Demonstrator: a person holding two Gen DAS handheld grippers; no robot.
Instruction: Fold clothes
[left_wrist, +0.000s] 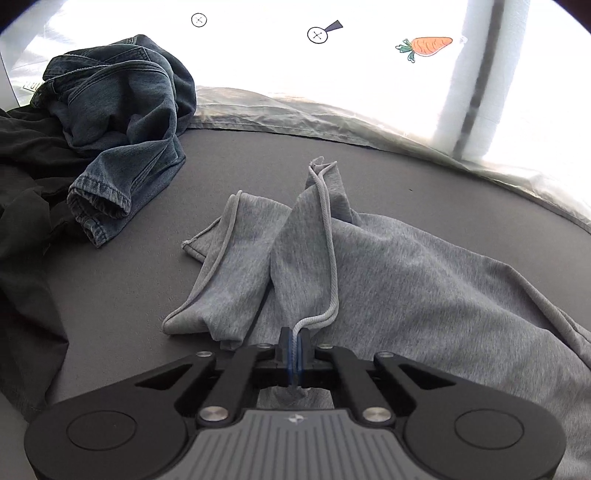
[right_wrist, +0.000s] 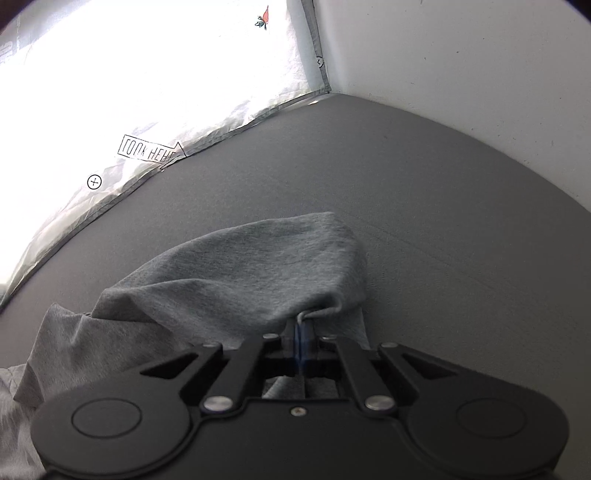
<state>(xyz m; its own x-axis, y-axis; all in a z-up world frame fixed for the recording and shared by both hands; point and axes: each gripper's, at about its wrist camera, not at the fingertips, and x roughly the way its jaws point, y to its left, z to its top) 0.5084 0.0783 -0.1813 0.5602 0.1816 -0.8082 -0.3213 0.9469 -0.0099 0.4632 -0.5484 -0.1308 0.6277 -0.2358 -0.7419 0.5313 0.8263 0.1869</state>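
Left gripper (left_wrist: 294, 341) closed, pads pinching grey fabric edge. Right gripper (right_wrist: 300, 332) likewise closed on fabric, held low.

The left gripper (left_wrist: 294, 341) pinches the ribbed edge of a grey garment (left_wrist: 388, 266) between its blue pads (left_wrist: 285, 350) — jaws closed tight on the cloth. The garment lies rumpled over a dark grey surface (left_wrist: 129, 295). Crumpled blue jeans (left_wrist: 122, 122) sit well apart at upper left, partly on a black garment (left_wrist: 22, 206) — behind, a bright white sheet bears a carrot print (left_wrist: 428, 46).
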